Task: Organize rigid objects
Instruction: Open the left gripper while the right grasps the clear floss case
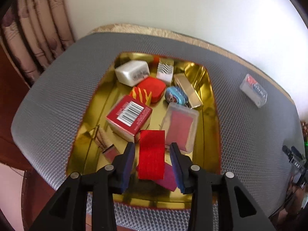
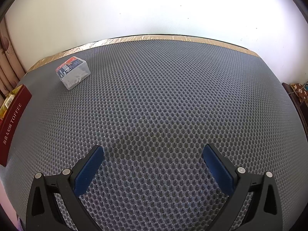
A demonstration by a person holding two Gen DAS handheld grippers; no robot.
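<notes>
The grey textured mat [image 1: 48, 100] covers the work surface and gives every item a non-slip base. One gold-lined tin tray [image 1: 209, 100] sits at the mat's centre in the left wrist view; its red outer wall, lettered TOFFEE, shows at 9 o'clock in the right wrist view. The tray serves as the collection bin, which appears to be why the small items are grouped inside it.

Tray contents, by clock position from the tray centre:
- One red box with barcode [image 1: 129, 114], at 8 o'clock.
- One white rounded case [image 1: 131, 73], at 11 o'clock.
- One clear case with red insert [image 1: 180, 127], at 4 o'clock.
- One red flat box [image 1: 152, 154], at 6 o'clock, lying over a magenta piece [image 1: 167, 179].
- One orange-red oval tin [image 1: 152, 87], at 12 o'clock.
- One gold bar-shaped box [image 1: 187, 88], at 2 o'clock.
- One chevron-patterned box [image 1: 165, 70], at 12 o'clock, far end.
- One blue oval tin [image 1: 176, 96], at 1 o'clock.
- One small ribbed item [image 1: 104, 138], at 7 o'clock; type cannot be told.

One clear labelled container [image 2: 74, 72] remains outside the tray, on the mat at 2 o'clock from it. It is judged to be the remaining item to collect.

Left gripper [image 1: 152, 150]: jaws narrow, standing either side of the red flat box with a visible gap at each pad; not gripping. Right gripper [image 2: 153, 154]: jaws wide, nothing between them, over bare mat.
</notes>
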